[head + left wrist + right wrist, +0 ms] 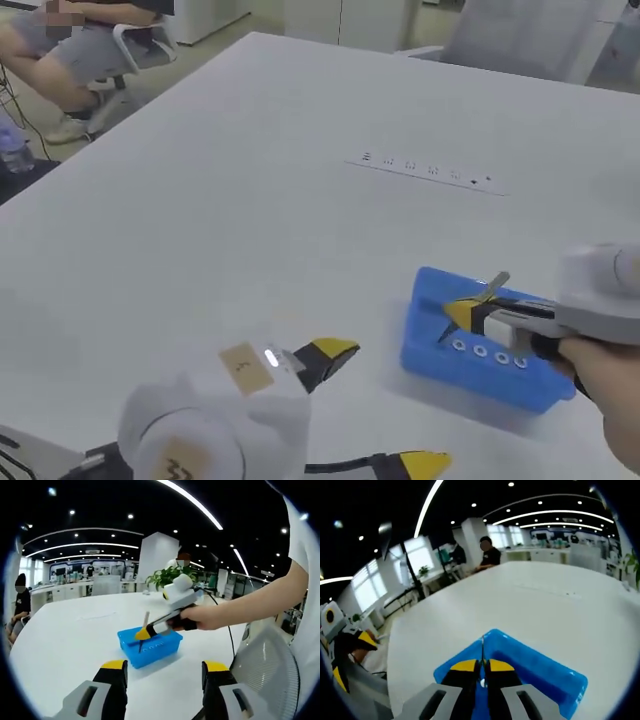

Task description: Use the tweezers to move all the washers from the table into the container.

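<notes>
The blue container [437,351] [167,641] [540,670] stands on the white table at the right. My right gripper [462,312] [481,666] is shut on thin metal tweezers [496,282] [482,649] and hovers over the container, with the tweezers' tips pointing down into it. In the left gripper view the tweezers [144,622] stick out above and below the right gripper [144,634]. A row of small white rings [480,351] shows along the container's near side; I cannot tell whether they are washers or marks. My left gripper [380,405] [165,672] is open with nothing in it, low and to the container's left.
A flush socket strip [425,172] lies in the table [250,200] beyond the container. A person sits on a chair [140,45] past the far left corner. An office chair [265,665] stands beside the table near the person's arm.
</notes>
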`<state>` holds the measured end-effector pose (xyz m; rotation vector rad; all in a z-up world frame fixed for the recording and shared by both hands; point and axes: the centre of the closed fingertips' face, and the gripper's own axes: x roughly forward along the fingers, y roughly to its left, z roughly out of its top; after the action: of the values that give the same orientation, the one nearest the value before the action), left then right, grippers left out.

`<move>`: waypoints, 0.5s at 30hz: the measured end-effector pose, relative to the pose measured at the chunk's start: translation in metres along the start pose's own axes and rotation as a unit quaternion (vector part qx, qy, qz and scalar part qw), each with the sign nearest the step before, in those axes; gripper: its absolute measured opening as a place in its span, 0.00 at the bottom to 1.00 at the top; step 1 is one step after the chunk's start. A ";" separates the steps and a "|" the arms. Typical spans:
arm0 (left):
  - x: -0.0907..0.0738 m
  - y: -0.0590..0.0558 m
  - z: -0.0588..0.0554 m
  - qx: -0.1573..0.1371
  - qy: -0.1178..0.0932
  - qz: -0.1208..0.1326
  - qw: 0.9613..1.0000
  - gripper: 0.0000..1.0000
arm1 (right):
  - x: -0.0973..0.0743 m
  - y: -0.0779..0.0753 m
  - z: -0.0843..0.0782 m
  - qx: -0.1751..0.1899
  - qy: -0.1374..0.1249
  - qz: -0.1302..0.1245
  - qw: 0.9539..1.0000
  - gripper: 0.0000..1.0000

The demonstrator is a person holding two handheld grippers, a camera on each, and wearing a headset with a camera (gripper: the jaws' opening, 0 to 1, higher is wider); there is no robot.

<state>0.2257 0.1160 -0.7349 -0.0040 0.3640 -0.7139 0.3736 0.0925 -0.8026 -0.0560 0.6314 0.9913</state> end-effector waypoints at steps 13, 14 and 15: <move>0.001 0.009 0.028 -0.031 -0.008 -0.047 0.998 0.36 | -0.011 0.013 0.005 -0.160 -0.001 0.018 0.987 0.04; 0.001 0.009 0.032 -0.032 -0.011 -0.052 0.998 0.33 | -0.015 0.016 0.008 -0.167 -0.007 0.020 0.986 0.04; 0.001 0.009 0.038 -0.031 -0.018 -0.060 0.998 0.29 | -0.022 0.020 0.011 -0.176 -0.013 0.024 0.984 0.04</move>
<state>0.2445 0.1182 -0.7012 -0.0985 0.3529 -0.8192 0.3547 0.0908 -0.7777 -0.3406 0.4284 1.1394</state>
